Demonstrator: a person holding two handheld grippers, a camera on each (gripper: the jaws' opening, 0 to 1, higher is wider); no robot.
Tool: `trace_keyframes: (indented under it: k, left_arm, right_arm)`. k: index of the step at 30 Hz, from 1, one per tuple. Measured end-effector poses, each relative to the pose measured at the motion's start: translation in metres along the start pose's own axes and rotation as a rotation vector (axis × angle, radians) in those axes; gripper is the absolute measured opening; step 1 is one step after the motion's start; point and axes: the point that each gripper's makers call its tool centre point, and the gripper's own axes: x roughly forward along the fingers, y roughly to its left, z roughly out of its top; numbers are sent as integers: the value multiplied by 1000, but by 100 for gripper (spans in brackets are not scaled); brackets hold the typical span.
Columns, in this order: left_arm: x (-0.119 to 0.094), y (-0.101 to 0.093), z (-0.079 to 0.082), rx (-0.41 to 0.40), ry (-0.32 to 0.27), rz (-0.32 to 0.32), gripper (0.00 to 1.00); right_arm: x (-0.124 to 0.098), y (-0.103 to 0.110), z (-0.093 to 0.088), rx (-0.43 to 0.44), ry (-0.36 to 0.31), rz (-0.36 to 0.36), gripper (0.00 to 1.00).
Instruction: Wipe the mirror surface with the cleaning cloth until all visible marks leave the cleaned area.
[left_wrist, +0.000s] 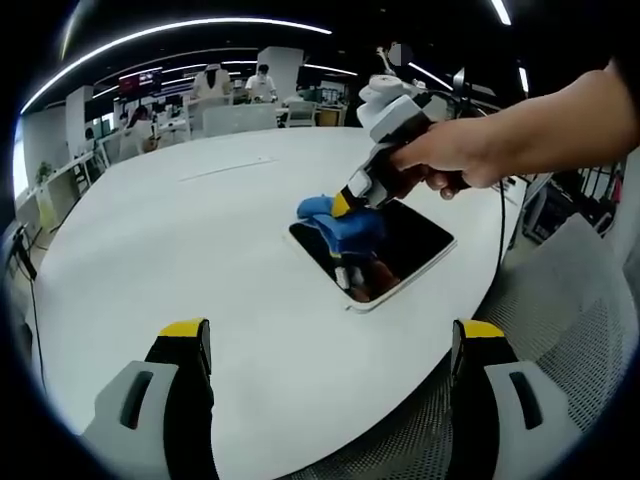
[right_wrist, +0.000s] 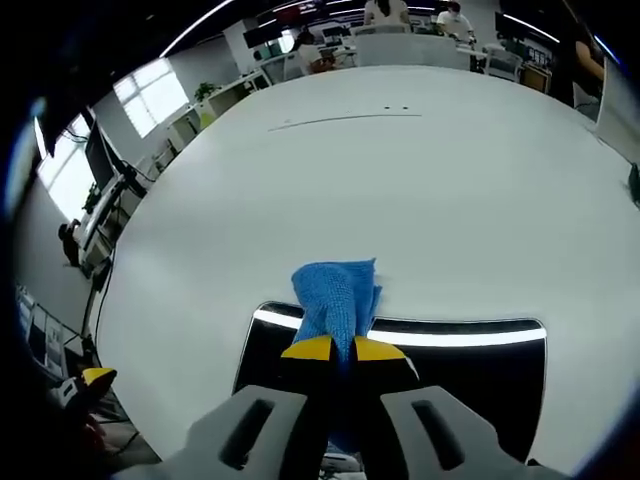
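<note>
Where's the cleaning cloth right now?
The blue cleaning cloth is pinched in the right gripper, pressed on the mirror at its far edge; the left gripper view shows it over the mirror's far-left part.

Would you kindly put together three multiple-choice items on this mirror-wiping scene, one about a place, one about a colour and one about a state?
1. Where is the cleaning cloth?
A. At one edge of the mirror, partly over the white table
B. Hanging off the table's rim
C. On a chair

2. What colour is the cloth?
A. Red
B. Blue
C. Green

3. What state are the two grippers in?
A. Both open
B. Both shut on the cloth
C. The right gripper shut on the cloth, the left gripper open

Answers: 
1 A, since in the right gripper view the cloth lies across the mirror's far edge onto the table. 
2 B, since it is blue in both views. 
3 C, since the right jaws pinch the cloth, while the left jaws stand wide apart over bare table.
</note>
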Motion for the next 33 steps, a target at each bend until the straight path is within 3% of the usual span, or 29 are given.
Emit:
trace_keyframes:
  k: [20, 33]
  left_arm:
    - [0, -3, -2, 4, 13, -5, 99]
    - [1, -3, -1, 18, 12, -8, 99]
  right_arm:
    - [-29, 16, -36, -14, -16, 19, 0]
    - [-49, 28, -70, -14, -5, 53, 0]
